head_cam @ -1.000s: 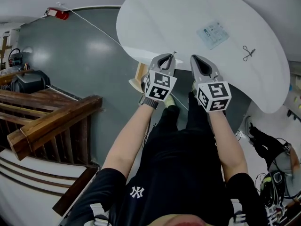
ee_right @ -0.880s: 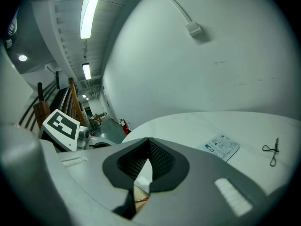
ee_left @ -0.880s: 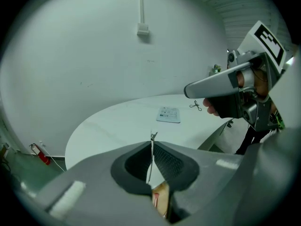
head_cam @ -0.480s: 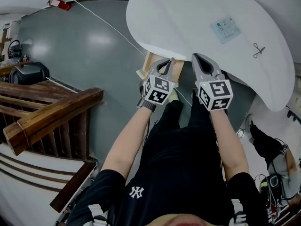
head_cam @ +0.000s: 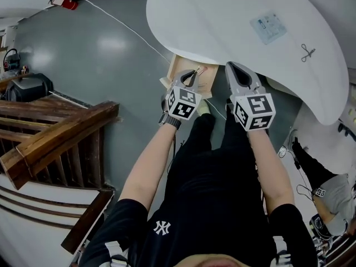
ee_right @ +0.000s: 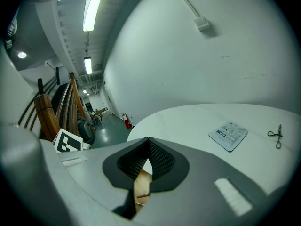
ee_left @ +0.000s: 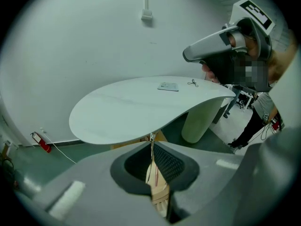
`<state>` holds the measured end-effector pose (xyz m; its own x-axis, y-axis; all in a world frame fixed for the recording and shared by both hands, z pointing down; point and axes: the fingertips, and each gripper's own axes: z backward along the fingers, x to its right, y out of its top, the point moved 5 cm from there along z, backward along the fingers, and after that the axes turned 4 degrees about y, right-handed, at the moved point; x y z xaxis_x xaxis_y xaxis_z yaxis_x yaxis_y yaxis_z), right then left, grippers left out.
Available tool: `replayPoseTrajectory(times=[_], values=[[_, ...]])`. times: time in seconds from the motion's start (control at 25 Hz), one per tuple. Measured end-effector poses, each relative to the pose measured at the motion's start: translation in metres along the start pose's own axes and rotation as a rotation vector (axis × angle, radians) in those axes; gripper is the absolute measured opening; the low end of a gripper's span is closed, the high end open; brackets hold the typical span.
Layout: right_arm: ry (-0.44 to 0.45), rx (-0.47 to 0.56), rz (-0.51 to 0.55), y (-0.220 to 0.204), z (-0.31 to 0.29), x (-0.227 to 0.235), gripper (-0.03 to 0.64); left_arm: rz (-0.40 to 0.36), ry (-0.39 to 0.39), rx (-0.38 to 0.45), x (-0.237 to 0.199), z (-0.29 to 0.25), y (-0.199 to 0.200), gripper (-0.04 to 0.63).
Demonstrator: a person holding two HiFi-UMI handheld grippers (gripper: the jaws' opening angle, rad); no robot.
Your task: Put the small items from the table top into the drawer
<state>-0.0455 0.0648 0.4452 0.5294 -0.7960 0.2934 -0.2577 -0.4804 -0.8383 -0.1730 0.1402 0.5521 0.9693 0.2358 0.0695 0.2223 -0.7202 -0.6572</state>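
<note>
Stands at the near edge of a white rounded table [head_cam: 222, 15], both bare forearms stretched forward and down, side by side, marker cubes facing up. Holds the left gripper [head_cam: 195, 71] low over an open wooden drawer [head_cam: 179, 67] that juts out from under the table rim. Jaws closed there, tips pinched on a small metal pull [ee_left: 151, 136] at the drawer front. Holds the right gripper [head_cam: 230, 65] just beside it, slightly higher, tip at the table edge. Jaws closed there too, tips together with nothing between them. Through the gap behind the tips, drawer wood and a thin reddish pen-like item [ee_right: 143, 195] lying inside. On the table top, toward the far right and well apart from both grippers: a printed card [head_cam: 268, 26] and, farther right, a small scissor-shaped item [head_cam: 307, 52], the two apart from each other. On the grey floor to the left, a white cable [head_cam: 128, 29] leading toward a red fire extinguisher [head_cam: 67, 3] by the wall. Wooden railing [head_cam: 61, 135] at the lower left. Own legs in black directly below the grippers.
</note>
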Motion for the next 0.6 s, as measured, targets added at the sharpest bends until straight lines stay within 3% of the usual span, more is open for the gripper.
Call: replayPoseTrajectory(times=[0.36, 0.6], values=[[-0.030, -0.010, -0.005, -0.006, 0.004, 0.001, 0.021, 0.023, -0.015, -0.028, -0.011, -0.012, -0.016, 0.035], [-0.068, 0.002, -0.019, -0.005, 0.014, 0.006, 0.021, 0.007, -0.024, -0.003, -0.009, -0.009, -0.001, 0.035]])
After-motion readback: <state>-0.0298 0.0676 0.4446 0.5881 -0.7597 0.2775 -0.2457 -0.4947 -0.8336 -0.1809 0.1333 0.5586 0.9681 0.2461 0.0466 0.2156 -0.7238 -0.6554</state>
